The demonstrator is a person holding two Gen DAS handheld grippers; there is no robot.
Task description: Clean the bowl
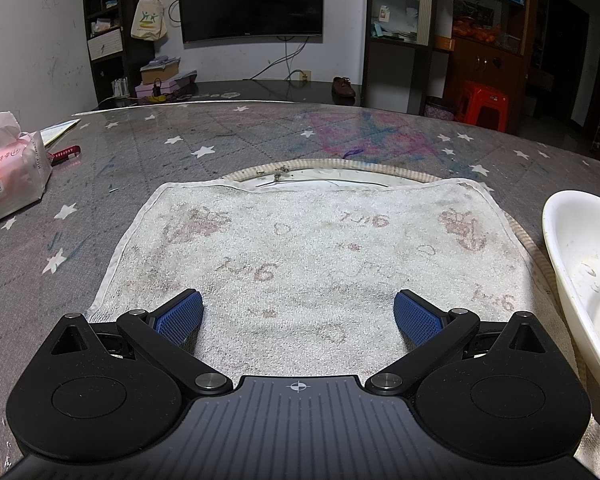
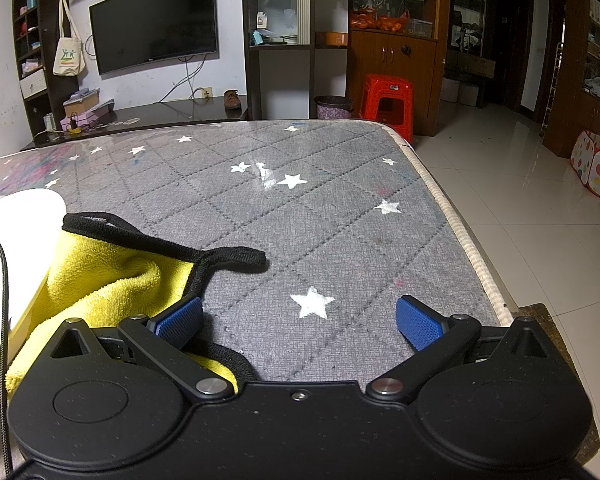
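Bowl (image 1: 580, 280) is looking light, rigid, slippery, best gripped at its rim; left gripper (image 1: 298, 316) and right gripper (image 2: 299, 320) are both gaping wide, empty.

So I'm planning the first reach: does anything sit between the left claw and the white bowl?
Nothing visible does. The left claw hangs open over the white towel; the bowl sits to its right, with only flat towel between.

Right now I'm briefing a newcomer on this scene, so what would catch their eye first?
Probably the stained white towel spread across the table's middle, under the open left claw. Next, the bright yellow cloth bunched against the white bowl, left of the open right claw. Both claws are empty.
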